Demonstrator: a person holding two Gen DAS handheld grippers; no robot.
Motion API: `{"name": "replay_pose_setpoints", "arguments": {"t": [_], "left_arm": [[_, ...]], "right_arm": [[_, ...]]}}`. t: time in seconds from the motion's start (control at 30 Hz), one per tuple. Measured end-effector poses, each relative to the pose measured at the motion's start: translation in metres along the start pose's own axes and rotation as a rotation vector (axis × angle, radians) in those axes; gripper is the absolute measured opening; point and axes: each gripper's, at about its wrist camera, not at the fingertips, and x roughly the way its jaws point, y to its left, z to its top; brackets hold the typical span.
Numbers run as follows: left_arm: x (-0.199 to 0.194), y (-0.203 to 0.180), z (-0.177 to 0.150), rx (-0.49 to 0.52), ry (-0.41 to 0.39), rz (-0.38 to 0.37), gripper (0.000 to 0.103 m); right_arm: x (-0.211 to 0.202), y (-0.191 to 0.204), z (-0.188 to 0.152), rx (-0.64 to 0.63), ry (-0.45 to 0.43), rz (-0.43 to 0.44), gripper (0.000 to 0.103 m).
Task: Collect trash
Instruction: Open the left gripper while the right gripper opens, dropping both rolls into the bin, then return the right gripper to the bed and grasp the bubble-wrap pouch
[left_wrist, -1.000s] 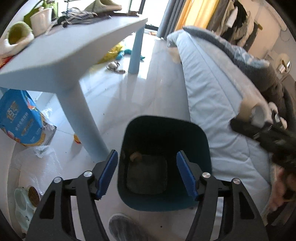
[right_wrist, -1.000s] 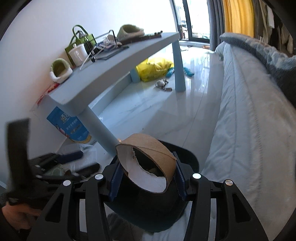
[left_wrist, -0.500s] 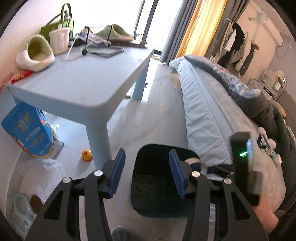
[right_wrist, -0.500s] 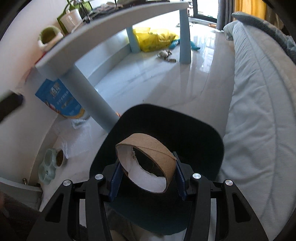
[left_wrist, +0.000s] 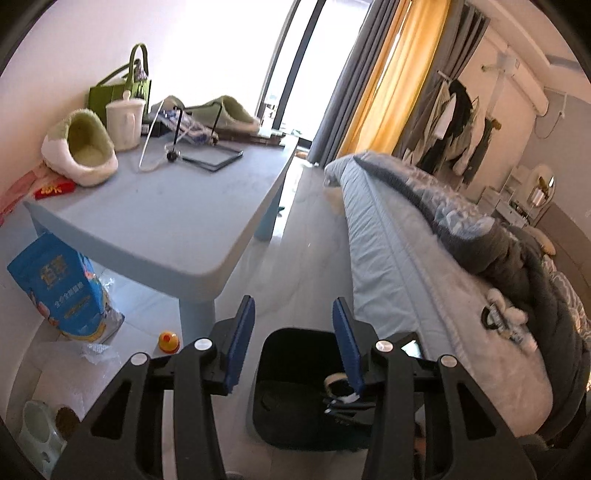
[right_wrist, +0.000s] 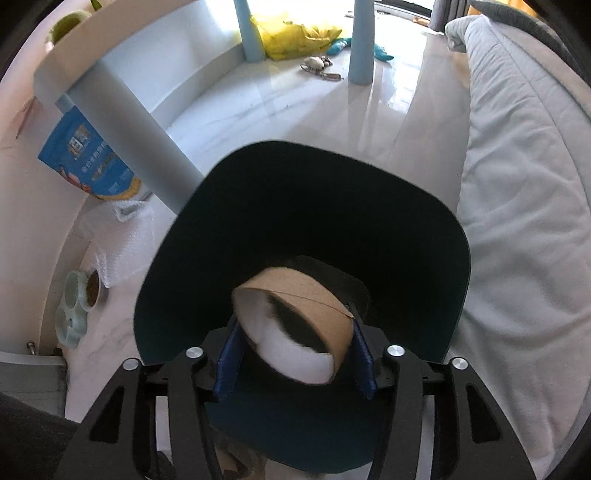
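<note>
The right hand-held gripper (right_wrist: 295, 354) points steeply down into the mouth of a dark bin (right_wrist: 424, 206). A cardboard tape core (right_wrist: 295, 321) sits between its blue pads, over the bin's opening. Its jaws have just been opening; the left pad looks a little clear of the cardboard, while the right pad's contact is hard to judge, so whether the core is gripped or loose cannot be told. The core is motion-blurred, its white inner face smeared. The bin's floor is too dark to read, and its near rim is cut off behind the gripper's frame.

The left hand-held gripper (left_wrist: 293, 339) has just been closing; its jaws stand partly open with nothing between the pads. Below and ahead of it lies the same bin (left_wrist: 284, 369); the core (left_wrist: 334, 380) shows at the bin's right side, half hidden by the gripper's right finger.

To that gripper's left stands a pale blue desk (left_wrist: 177, 225), and under its edge a blue bag (left_wrist: 62, 291) with Chinese print too small to read. A red packet (left_wrist: 55, 188) on the desk bears gold writing, also illegible. To the right runs a bed (left_wrist: 417, 266). A pet bowl (left_wrist: 40, 439) at lower left is cut off by the lens rim.
</note>
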Motion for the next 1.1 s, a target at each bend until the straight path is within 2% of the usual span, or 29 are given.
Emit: {"name": "replay_pose_setpoints", "arguments": {"t": [0.13,0.27,0.5,0.87,1.1], "left_arm": [[-0.012,-0.007,0.008,0.006,-0.039,-0.014,0.046],[-0.018,-0.016,0.014,0.017,-0.064,-0.03,0.046],[-0.019,-0.041,0.019,0.065,-0.084,-0.025,0.046],[-0.015,-0.096,0.028,0.122,-0.11,-0.069,0.048],[-0.011,-0.13,0.032,0.143,-0.133,-0.093,0.054]], "right_arm": [[-0.001,0.002,-0.002,-0.001,0.006,0.0,0.066],[-0.01,0.004,-0.002,-0.014,-0.009,0.007,0.067],[-0.045,0.001,0.001,-0.029,-0.093,0.048,0.067],[-0.121,-0.022,-0.008,-0.058,-0.296,0.123,0.067],[-0.175,-0.058,-0.026,-0.03,-0.44,0.08,0.067]]}}
